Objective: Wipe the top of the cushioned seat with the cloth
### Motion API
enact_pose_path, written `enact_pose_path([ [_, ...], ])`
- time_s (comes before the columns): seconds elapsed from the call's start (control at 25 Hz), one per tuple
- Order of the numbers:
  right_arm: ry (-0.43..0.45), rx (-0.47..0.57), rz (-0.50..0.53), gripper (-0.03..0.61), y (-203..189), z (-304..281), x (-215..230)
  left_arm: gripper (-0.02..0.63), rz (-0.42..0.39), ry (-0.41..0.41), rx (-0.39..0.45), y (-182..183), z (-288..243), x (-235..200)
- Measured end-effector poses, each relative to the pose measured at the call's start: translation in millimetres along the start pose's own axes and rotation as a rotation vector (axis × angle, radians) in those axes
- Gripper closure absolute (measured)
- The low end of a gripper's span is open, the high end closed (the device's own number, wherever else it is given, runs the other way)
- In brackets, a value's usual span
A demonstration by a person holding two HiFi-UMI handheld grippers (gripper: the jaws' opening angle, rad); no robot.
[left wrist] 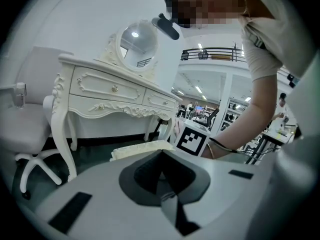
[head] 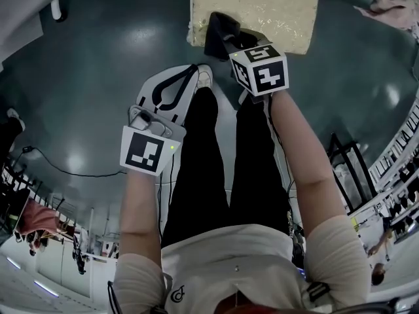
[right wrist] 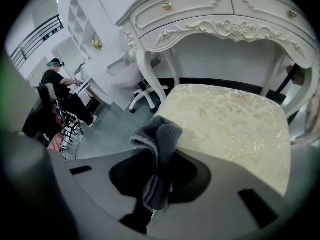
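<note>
The cushioned seat (head: 262, 5) is a cream, patterned pad at the top of the head view. My right gripper (head: 228, 41) is held over its near edge and is shut on a dark grey cloth (head: 216, 26). In the right gripper view the folded cloth (right wrist: 160, 139) sticks up from between the jaws, just short of the seat (right wrist: 235, 129) and hanging clear of it. My left gripper (head: 185, 78) hangs lower, left of the person's legs and away from the seat. It is shut and holds nothing. From the left gripper view the seat (left wrist: 142, 148) is a thin cream strip.
A white ornate dressing table (right wrist: 220, 19) stands right behind the seat. A white swivel chair (left wrist: 30, 129) is at its left. The person's legs and a white shoe (head: 205, 77) are just below the seat, and a cable (head: 65, 169) lies on the dark floor. Another person (right wrist: 60, 84) sits far left.
</note>
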State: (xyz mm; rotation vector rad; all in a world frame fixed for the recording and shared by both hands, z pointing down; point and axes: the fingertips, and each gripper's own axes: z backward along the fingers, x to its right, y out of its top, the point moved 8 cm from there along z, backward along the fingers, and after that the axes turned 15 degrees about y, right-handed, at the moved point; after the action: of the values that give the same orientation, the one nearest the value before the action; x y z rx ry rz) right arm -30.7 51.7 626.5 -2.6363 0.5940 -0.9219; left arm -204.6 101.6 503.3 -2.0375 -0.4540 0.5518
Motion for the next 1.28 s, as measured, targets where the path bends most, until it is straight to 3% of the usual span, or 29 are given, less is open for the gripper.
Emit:
enact_pose_path([
  [0.08, -0.009, -0.002, -0.006, 0.503, -4.8, 7.1, 8.1, 0.601, -0.010, -0.008, -0.001, 1.3, -5.6, 8.9],
  [0.24, -0.011, -0.007, -0.023, 0.503, -15.0, 21.5, 26.5, 0.601, -0.120, -0.051, -0.033, 3.4, -18.5, 24.8],
  [0.4, -0.016, -0.011, -0.010, 0.503, -21.6, 35.6, 44.0, 0.601, -0.056, -0.014, -0.021, 7.1, -32.4, 36.1],
  [0.68, -0.028, -0.018, -0.013, 0.503, -36.3, 63.4, 74.7, 0.601, -0.064, -0.004, -0.009, 14.0, -58.1, 70.4],
  [1.28, -0.126, -0.049, -0.036, 0.502, -70.5, 131.6, 145.0, 0.601, -0.096, -0.060, -0.039, 18.9, -112.1, 152.5],
])
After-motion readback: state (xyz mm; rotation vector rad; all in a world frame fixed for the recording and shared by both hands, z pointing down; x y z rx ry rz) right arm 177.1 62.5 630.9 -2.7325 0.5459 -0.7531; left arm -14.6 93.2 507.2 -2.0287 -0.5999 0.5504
